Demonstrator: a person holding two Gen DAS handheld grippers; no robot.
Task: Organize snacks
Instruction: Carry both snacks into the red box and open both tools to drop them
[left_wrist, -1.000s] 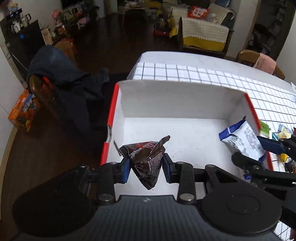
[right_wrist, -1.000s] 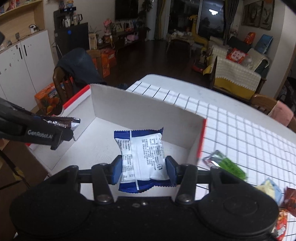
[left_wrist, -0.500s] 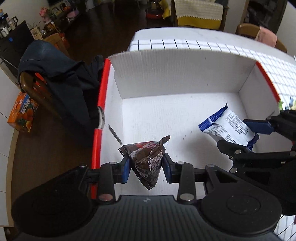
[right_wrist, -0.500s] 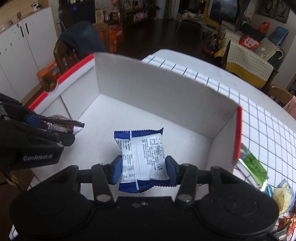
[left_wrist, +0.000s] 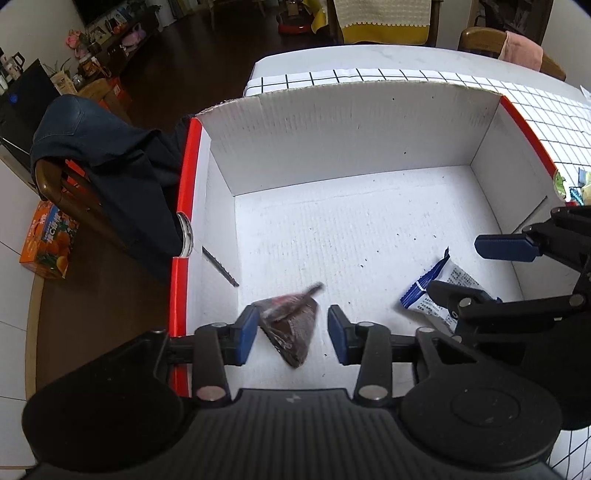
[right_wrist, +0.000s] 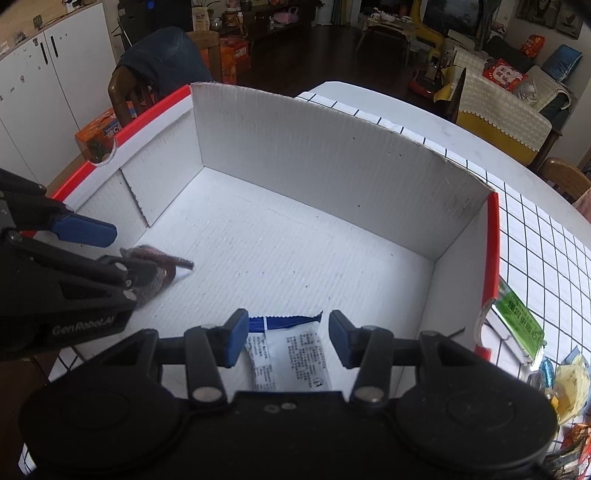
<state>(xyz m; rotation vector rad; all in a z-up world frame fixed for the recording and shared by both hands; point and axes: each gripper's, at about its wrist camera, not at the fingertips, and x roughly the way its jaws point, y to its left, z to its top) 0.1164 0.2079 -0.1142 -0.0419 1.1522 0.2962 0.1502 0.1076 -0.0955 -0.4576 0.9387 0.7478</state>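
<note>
A white cardboard box (left_wrist: 351, 133) with red edges stands on the gridded table; it also shows in the right wrist view (right_wrist: 332, 155). My left gripper (left_wrist: 291, 332) is open inside the box, and a dark brown snack packet (left_wrist: 291, 325) lies loose between its pads, blurred. It also shows in the right wrist view (right_wrist: 155, 269). My right gripper (right_wrist: 284, 338) is open over a white and blue snack packet (right_wrist: 288, 358) that lies on the box floor; the packet also shows in the left wrist view (left_wrist: 439, 295).
A green snack pack (right_wrist: 517, 325) and several other snacks (right_wrist: 565, 384) lie on the table right of the box. A chair with a dark jacket (left_wrist: 107, 166) stands left of the box. An orange carton (left_wrist: 48, 243) sits on the floor.
Both grippers have lowered into the box and opened. The brown packet and the white and blue packet were let go and now lie on the box floor.
</note>
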